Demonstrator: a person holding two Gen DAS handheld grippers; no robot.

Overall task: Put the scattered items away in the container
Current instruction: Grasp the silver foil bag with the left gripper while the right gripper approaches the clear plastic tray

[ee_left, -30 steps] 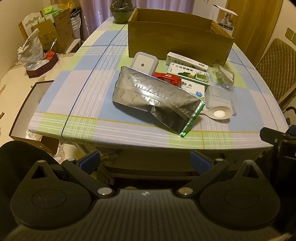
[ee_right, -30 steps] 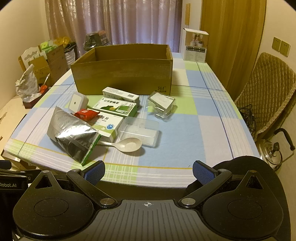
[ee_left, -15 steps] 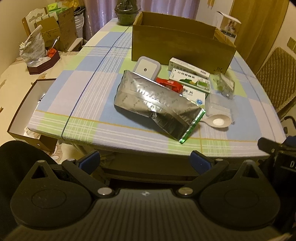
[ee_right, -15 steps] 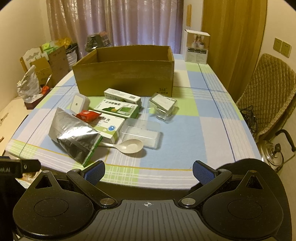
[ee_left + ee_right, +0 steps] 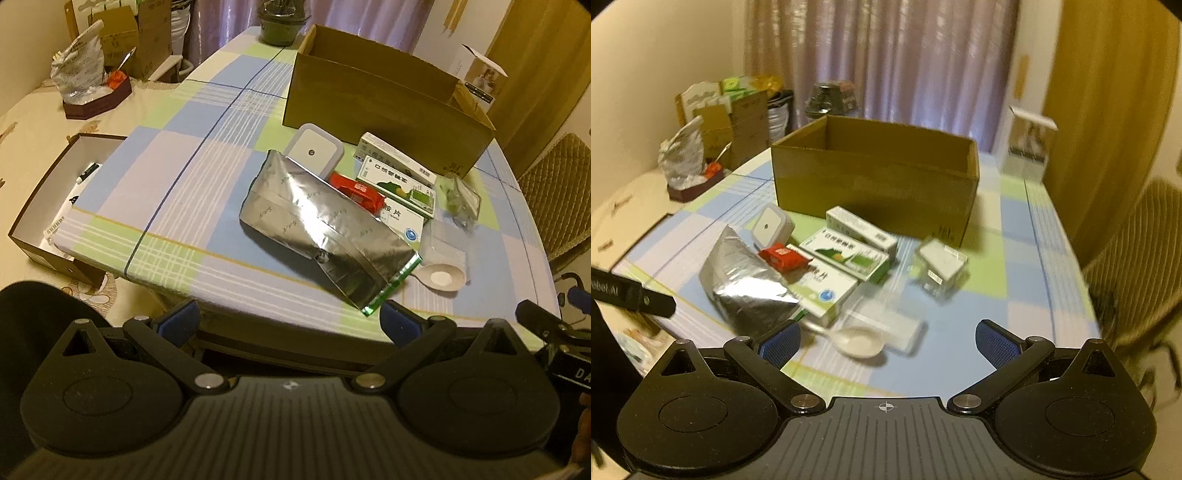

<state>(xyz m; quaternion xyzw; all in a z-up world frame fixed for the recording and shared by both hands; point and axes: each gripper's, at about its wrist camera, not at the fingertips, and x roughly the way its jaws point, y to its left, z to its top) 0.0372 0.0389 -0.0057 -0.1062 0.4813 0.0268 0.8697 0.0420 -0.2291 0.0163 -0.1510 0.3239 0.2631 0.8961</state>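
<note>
Right gripper (image 5: 886, 338) spread wide with nothing between its blue pads (image 5: 781, 341), poised above the near table edge; left gripper (image 5: 290, 319) likewise wide and unladen. Nearest ahead, a pale plastic spoon (image 5: 858, 343): light, stiff, slick, best pinched across the handle. Beside it a crinkled silver foil pouch (image 5: 321, 229), limp and slippery, best taken at the sealed green end. Beyond, flat green-and-white cardboard medicine boxes (image 5: 846, 254), rigid and light. Farthest, the open brown cardboard box (image 5: 875, 177), nothing seen inside
</note>
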